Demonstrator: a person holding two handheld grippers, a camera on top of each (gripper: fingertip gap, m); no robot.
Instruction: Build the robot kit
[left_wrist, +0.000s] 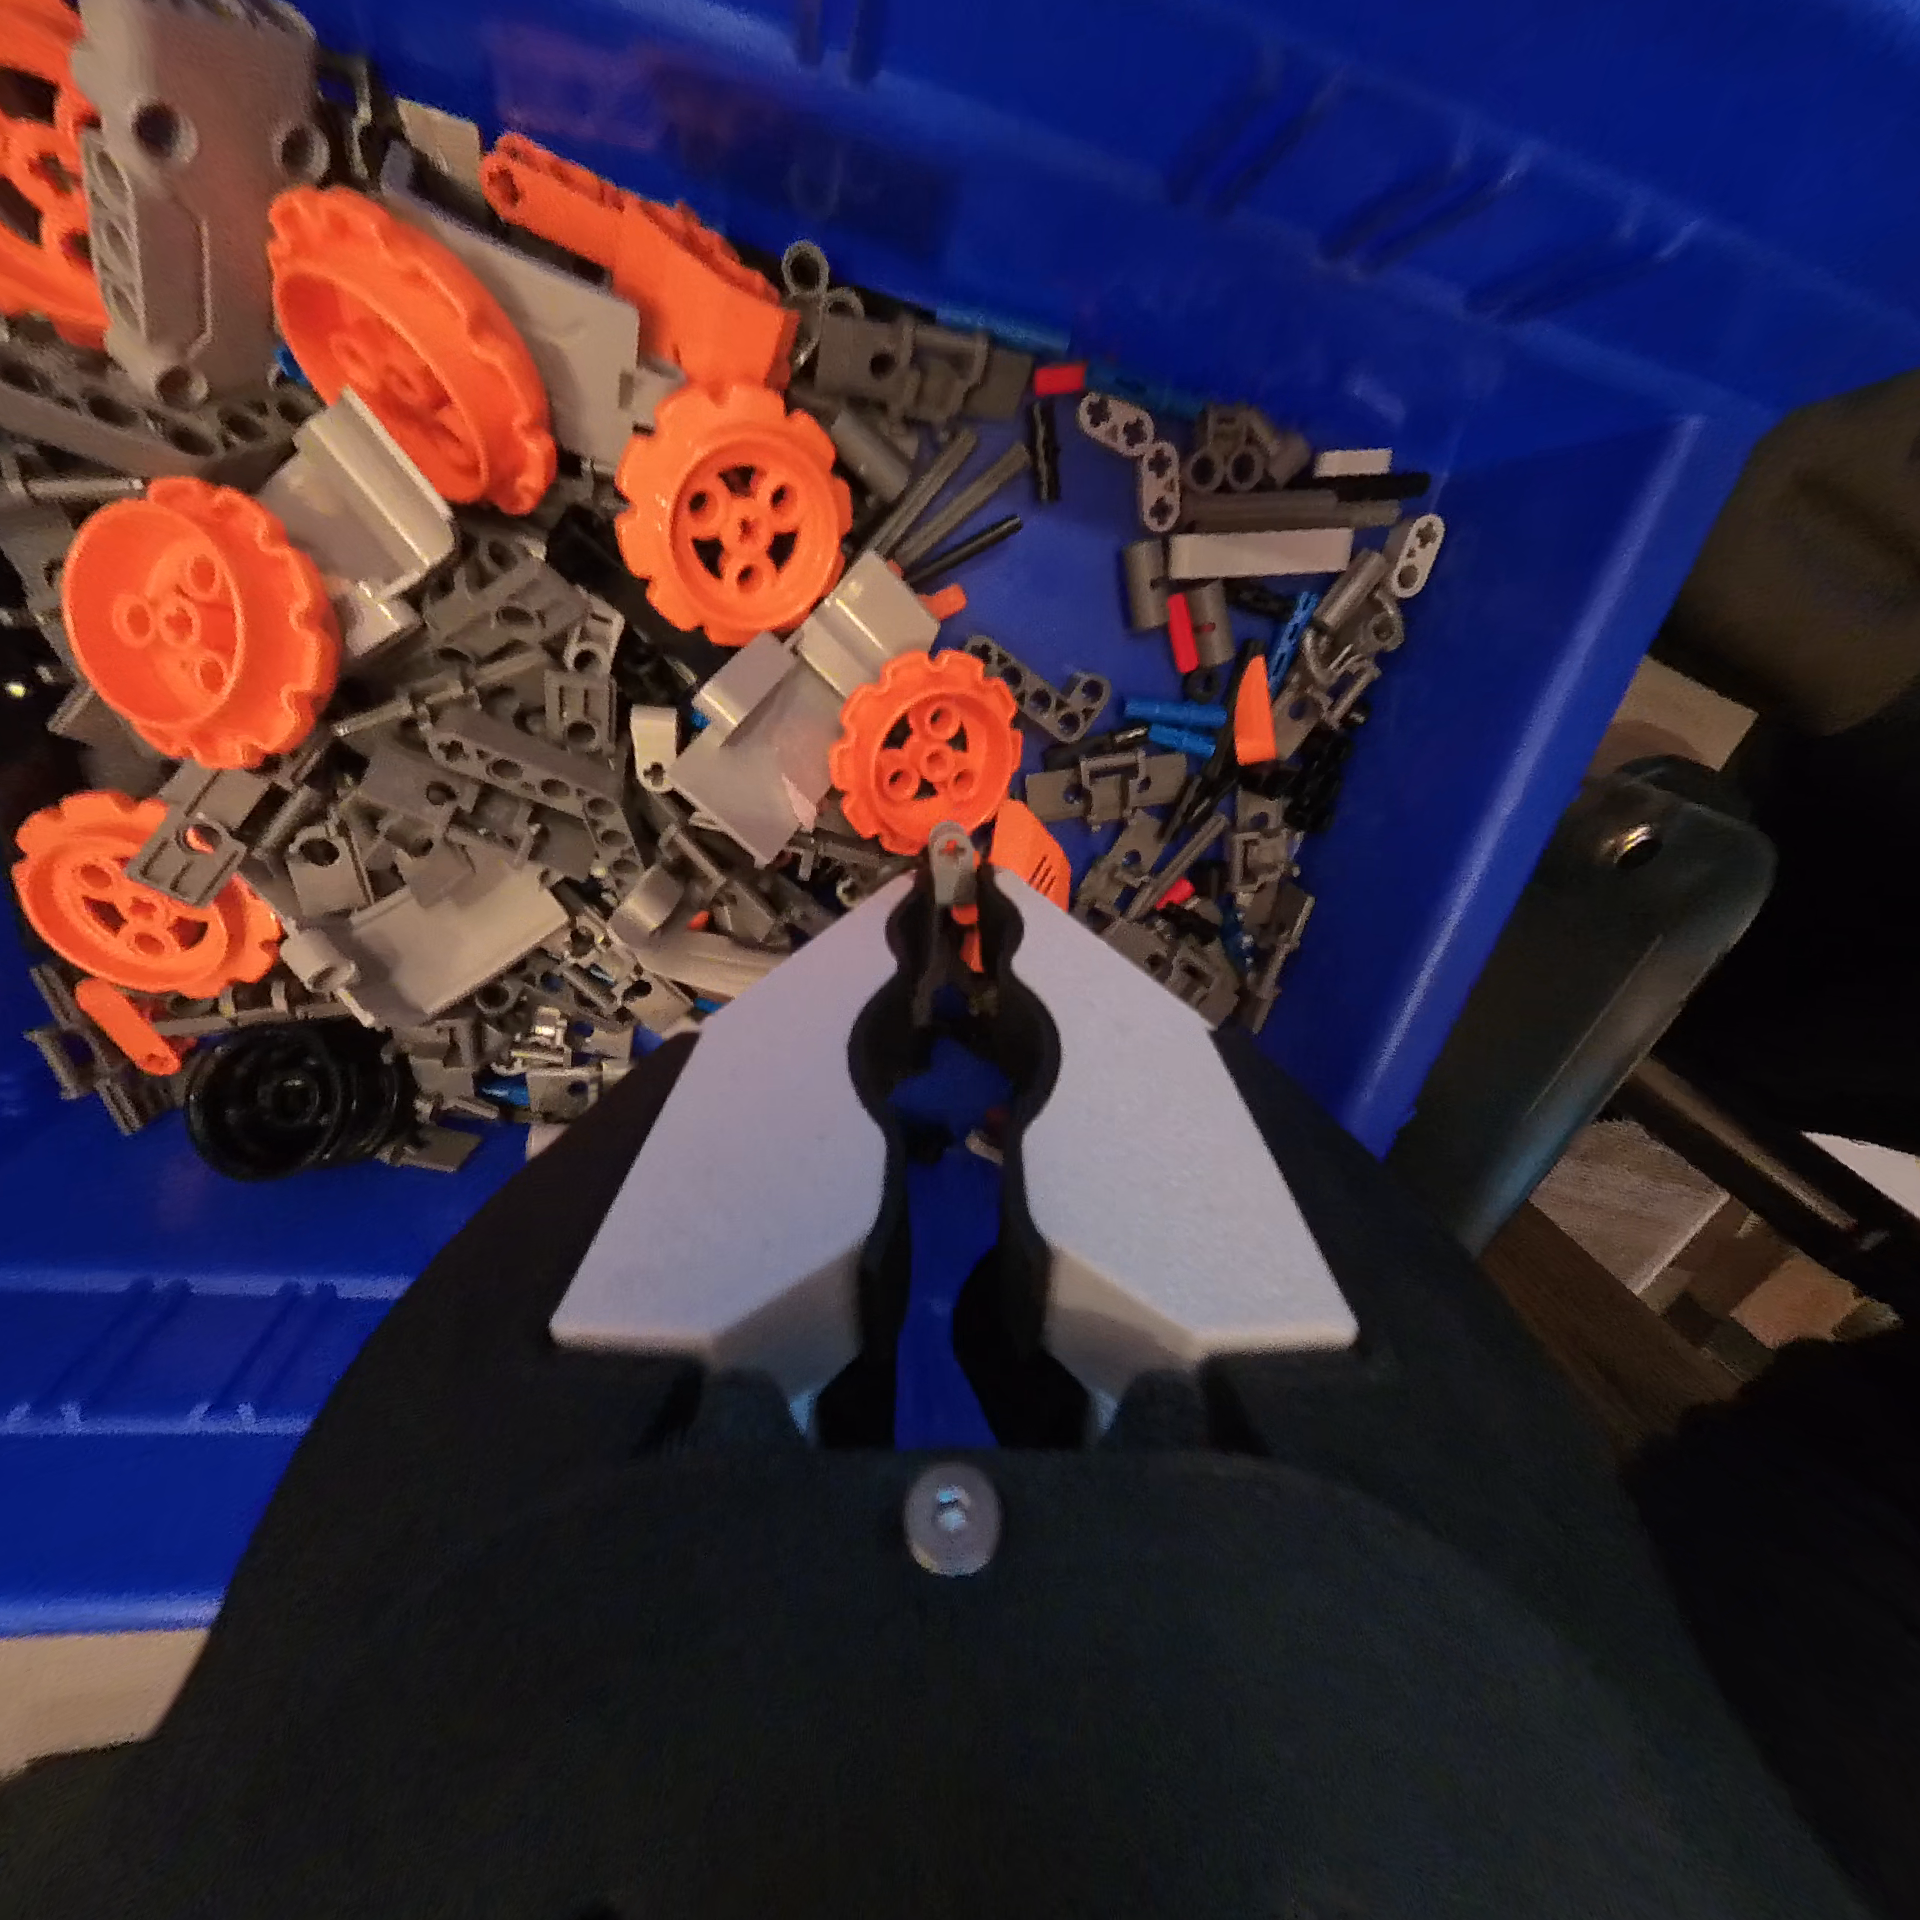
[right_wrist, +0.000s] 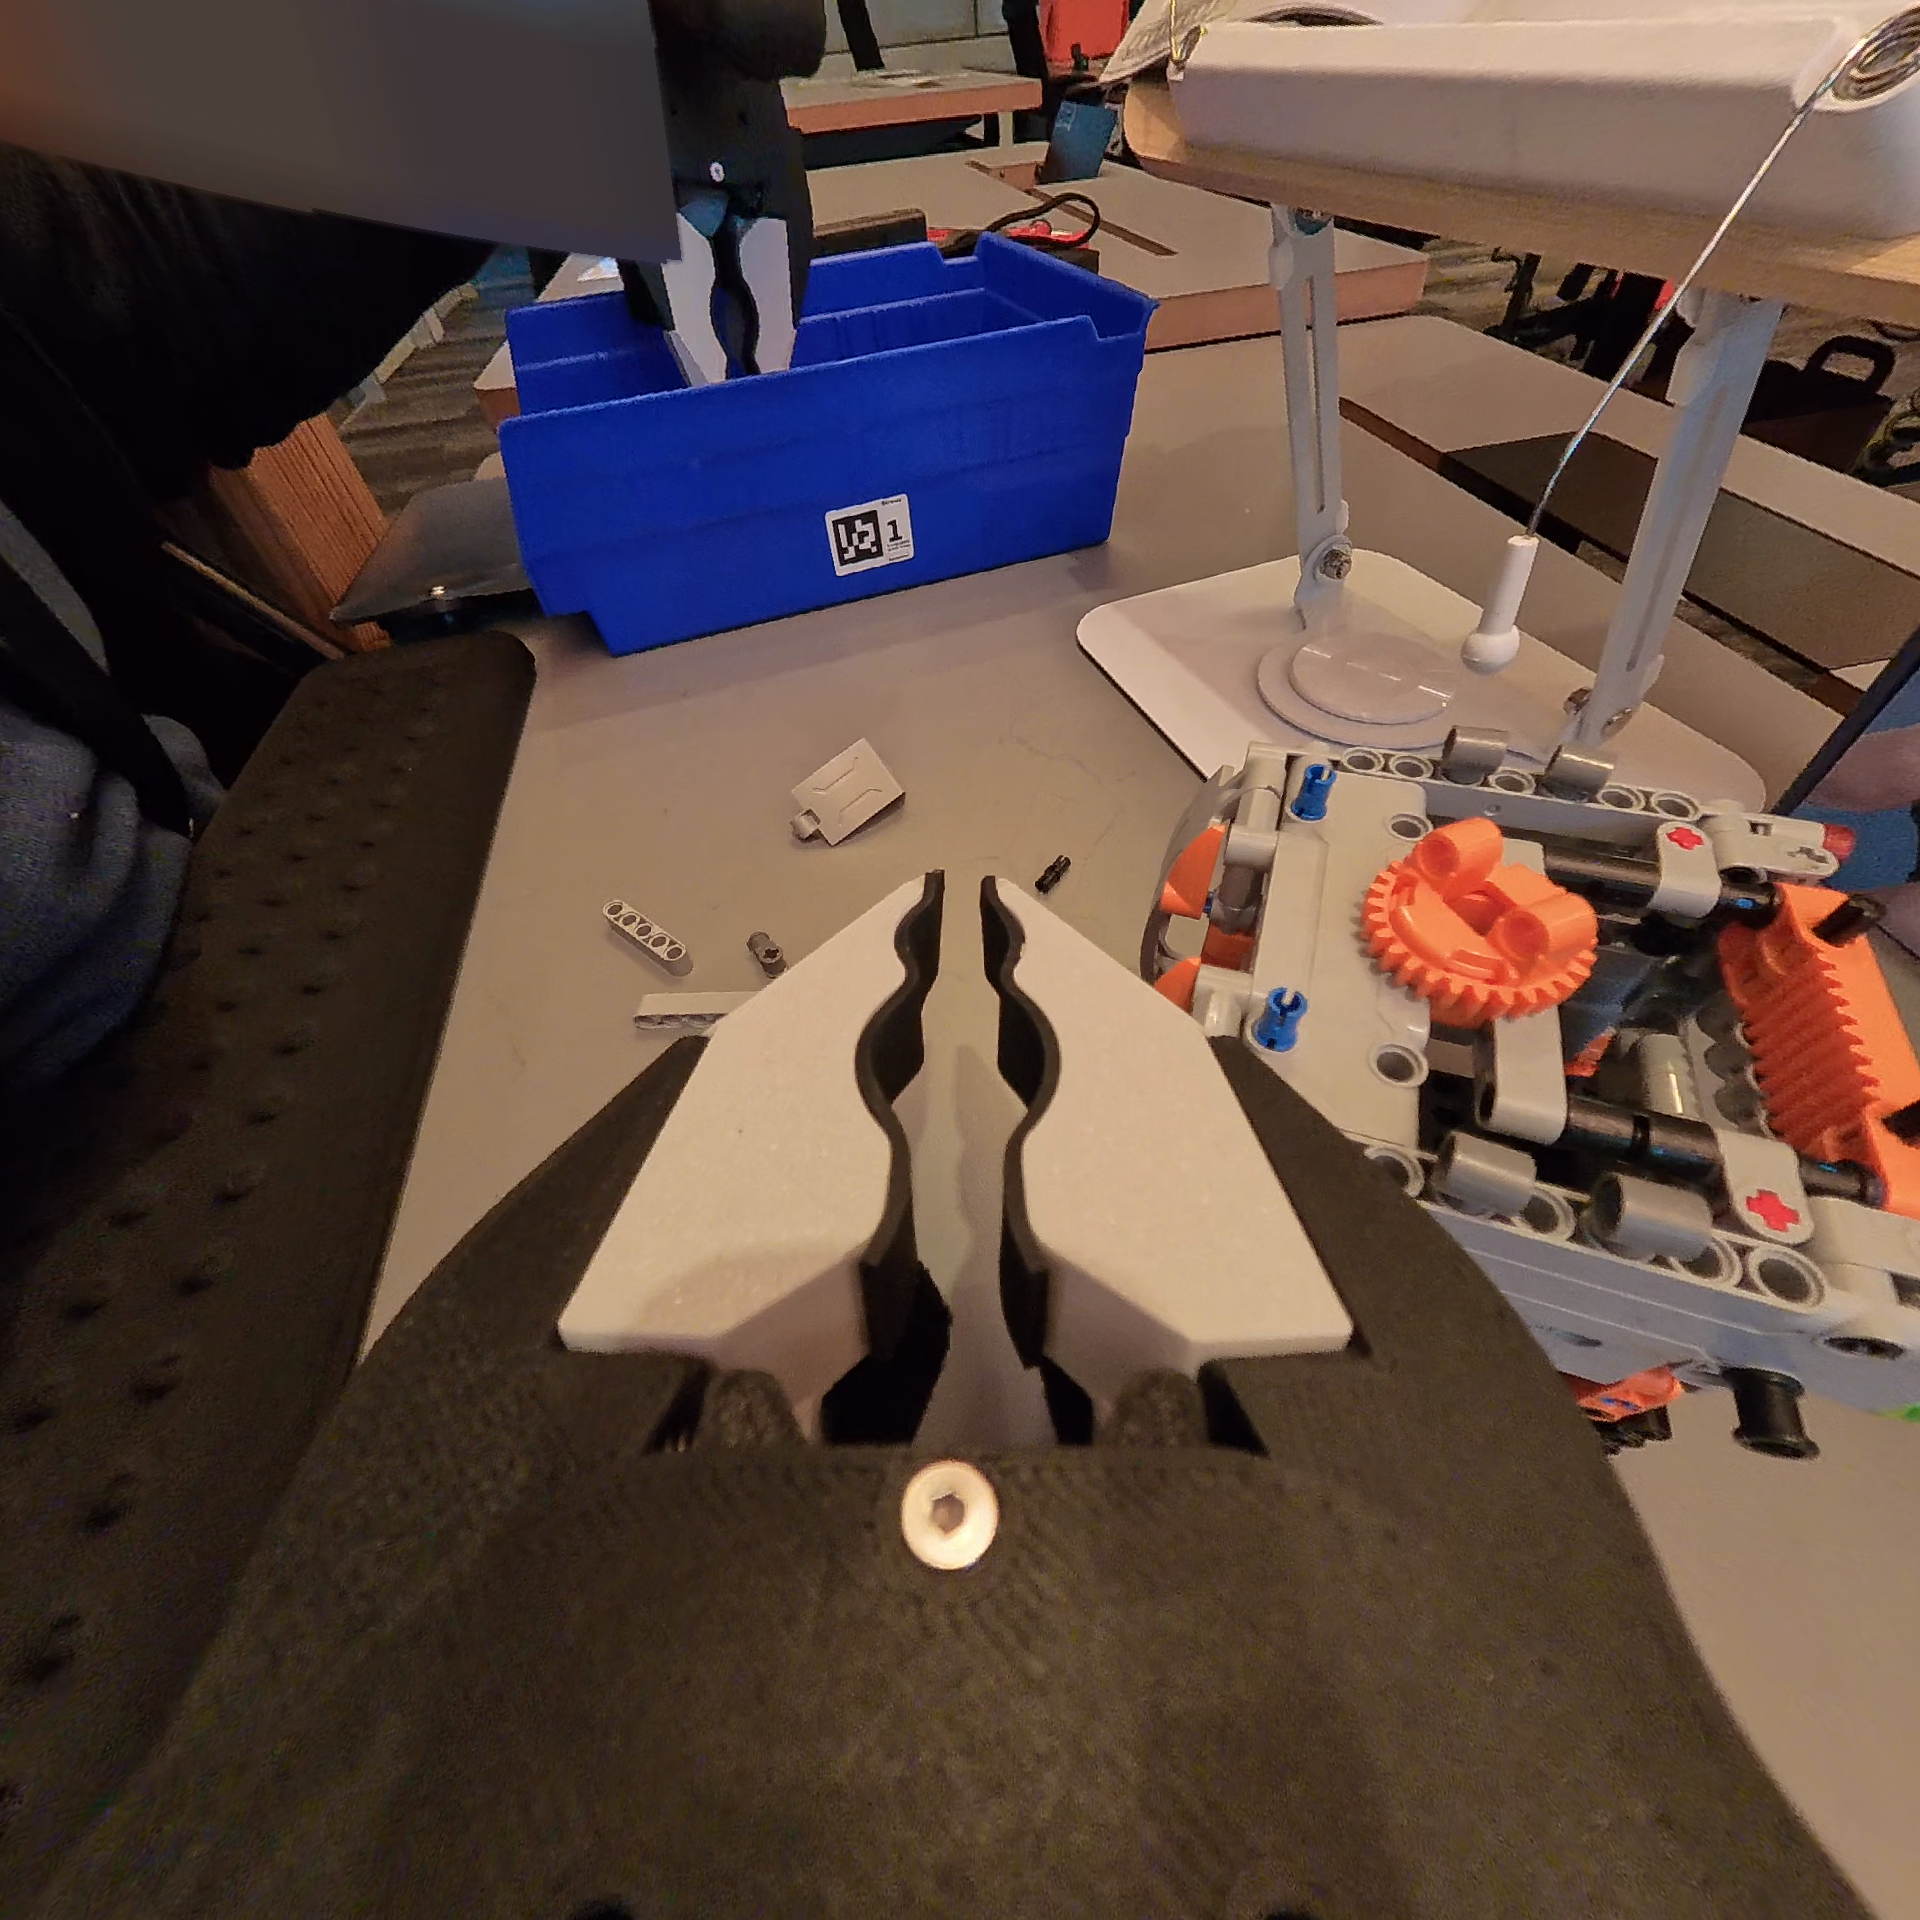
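The left tongs (left_wrist: 951, 883) are clamped on a small grey connector piece (left_wrist: 952, 864), which sticks out past their tips. They pinch it only at its lower part, so the cross-shaped hole at its top stays free. They hang inside the blue bin (left_wrist: 1351, 208), above a heap of grey and orange building parts (left_wrist: 499, 727). The nearest neighbour, just beyond the tips, is a small orange wheel (left_wrist: 925, 764); whether the piece touches it I cannot tell. To the right of the tongs the parts lie thin and some blue floor shows, then the bin wall rises close by. To the left the heap is thick, with more orange wheels and a black tyre (left_wrist: 296, 1107).

The right tongs (right_wrist: 963, 883) stand a little apart and hold nothing. They hover low over the grey surface (right_wrist: 1039, 707), which has open room ahead of them. Close around their tips lie loose parts: a short grey beam (right_wrist: 646, 937), a small dark pin (right_wrist: 1052, 873) and, further ahead, a flat grey panel (right_wrist: 847, 800). Just to their right sits a partly built model (right_wrist: 1507, 997) with an orange gear on top. Beyond it stands a white lamp base (right_wrist: 1195, 665).
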